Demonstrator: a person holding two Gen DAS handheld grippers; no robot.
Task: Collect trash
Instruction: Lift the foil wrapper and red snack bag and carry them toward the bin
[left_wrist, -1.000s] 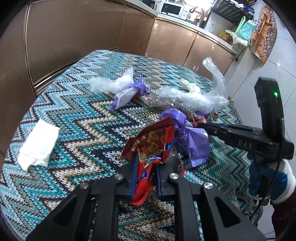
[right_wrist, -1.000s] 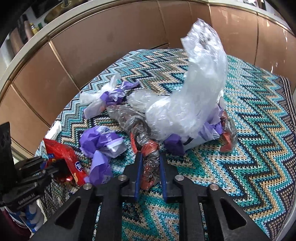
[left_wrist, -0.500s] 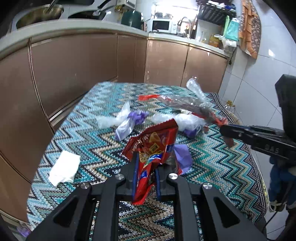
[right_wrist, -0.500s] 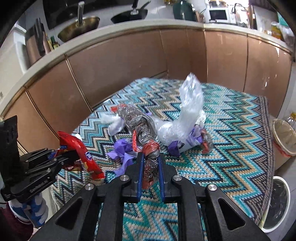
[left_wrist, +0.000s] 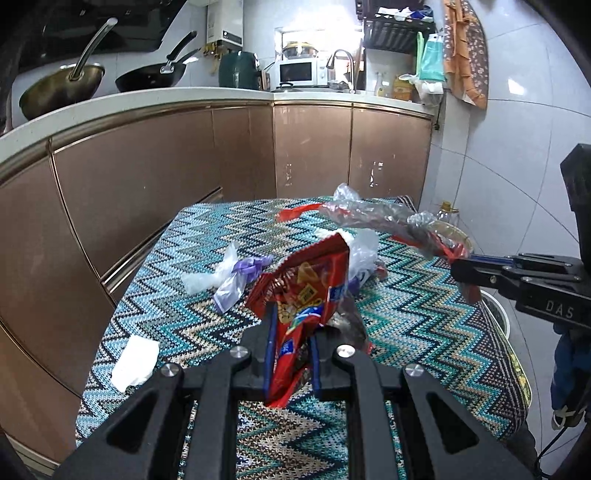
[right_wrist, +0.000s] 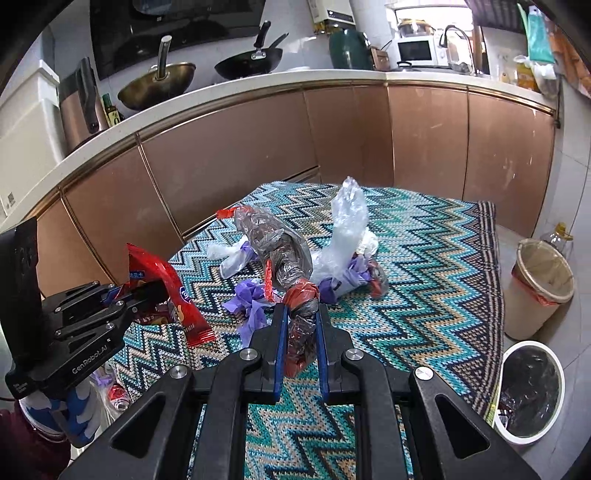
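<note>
My left gripper (left_wrist: 291, 339) is shut on a red snack bag (left_wrist: 306, 288) and holds it above the zigzag tablecloth (left_wrist: 424, 314). It also shows in the right wrist view (right_wrist: 166, 291). My right gripper (right_wrist: 301, 328) is shut on a crumpled clear wrapper with red ends (right_wrist: 280, 254), lifted off the table; it also shows in the left wrist view (left_wrist: 388, 221). On the table lie a clear plastic bag (right_wrist: 347, 229), purple wrappers (right_wrist: 251, 302), a clear-and-purple wrapper (left_wrist: 229, 277) and a white tissue (left_wrist: 135, 362).
A beige bin with a liner (right_wrist: 539, 284) and a white bin with a black liner (right_wrist: 528, 391) stand on the floor right of the table. Brown cabinets (right_wrist: 240, 158) and a counter with pans run behind the table.
Both grippers have risen and drawn back from the table with their trash. The clear wrapper has come up off the pile, and the bins have come into the right wrist view.
</note>
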